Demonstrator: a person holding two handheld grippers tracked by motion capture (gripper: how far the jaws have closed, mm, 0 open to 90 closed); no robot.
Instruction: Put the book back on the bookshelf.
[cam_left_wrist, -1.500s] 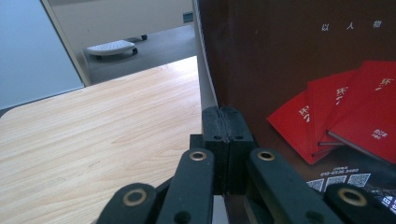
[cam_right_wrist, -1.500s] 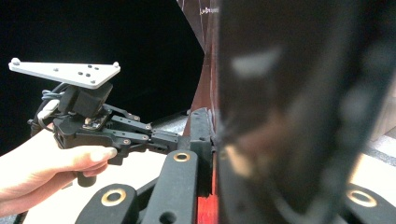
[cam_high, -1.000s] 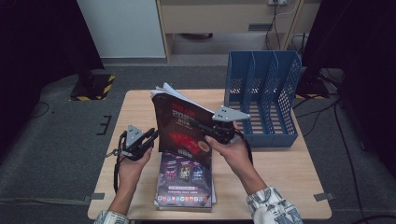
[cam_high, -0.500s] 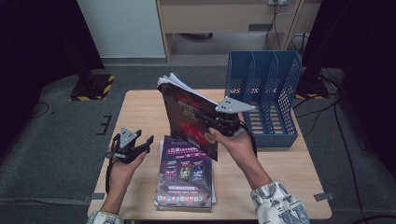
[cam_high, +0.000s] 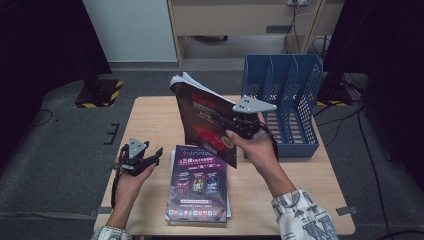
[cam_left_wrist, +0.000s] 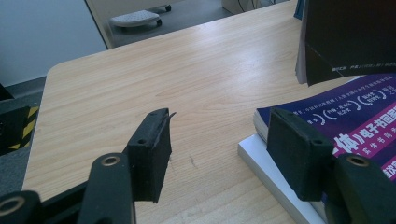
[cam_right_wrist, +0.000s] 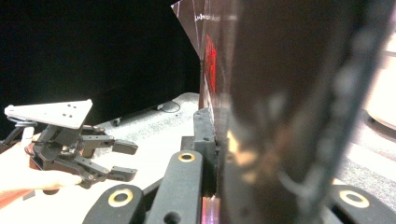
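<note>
Mid-transfer: right gripper (cam_high: 239, 126) clenched on dark book (cam_high: 205, 120), held upright and tilted above desk (cam_high: 150, 125), between stack (cam_high: 197, 185) and blue file rack (cam_high: 285, 100). Left gripper (cam_high: 150, 156) low beside stack, jaws just opened, nothing between. Next, likely: swing book rightward, line up spine with a rack slot, lower in.

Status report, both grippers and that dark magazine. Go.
Right gripper shut on dark magazine, lifted, tilted. Left gripper empty, jaws just opening, beside purple stack. Blue file rack right, nothing between.
</note>
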